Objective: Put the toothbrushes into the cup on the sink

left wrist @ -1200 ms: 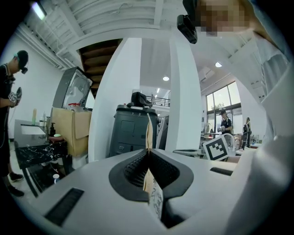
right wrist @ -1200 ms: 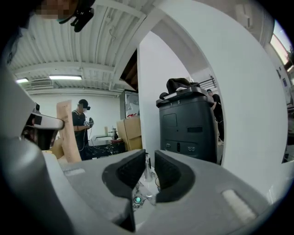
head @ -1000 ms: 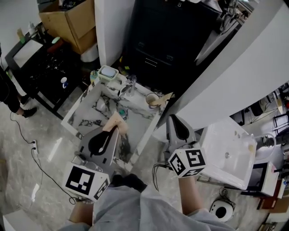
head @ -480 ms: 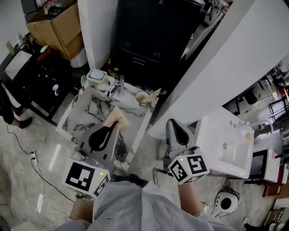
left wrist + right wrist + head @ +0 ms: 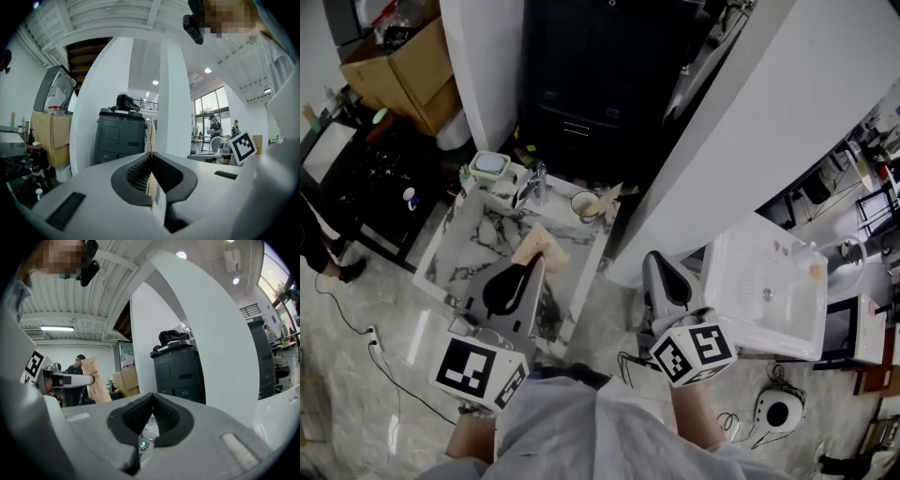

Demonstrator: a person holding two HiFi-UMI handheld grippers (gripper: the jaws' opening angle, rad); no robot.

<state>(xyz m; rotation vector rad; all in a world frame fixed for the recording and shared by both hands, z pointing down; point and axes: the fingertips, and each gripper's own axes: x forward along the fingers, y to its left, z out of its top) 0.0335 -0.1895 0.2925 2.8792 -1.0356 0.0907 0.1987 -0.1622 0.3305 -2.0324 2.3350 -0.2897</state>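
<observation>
Marble sink counter (image 5: 478,234) lies centre-left in the head view, with the cup (image 5: 584,206) at its upper-right corner. I log the right gripper (image 5: 659,260) with jaws together and empty. The left gripper (image 5: 536,269) is clamped on a tan toothbrush pack (image 5: 539,249), edge-on in its own view, its broad face visible only from the right gripper view.

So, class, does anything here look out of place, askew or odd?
One thing: the left gripper is clamped on a flat tan packet, not a bare brush. A similar tan piece leans out of the cup on the marble sink. Nothing looks spilled.

Thin cardboard packet (image 5: 152,133) between closed jaws
</observation>
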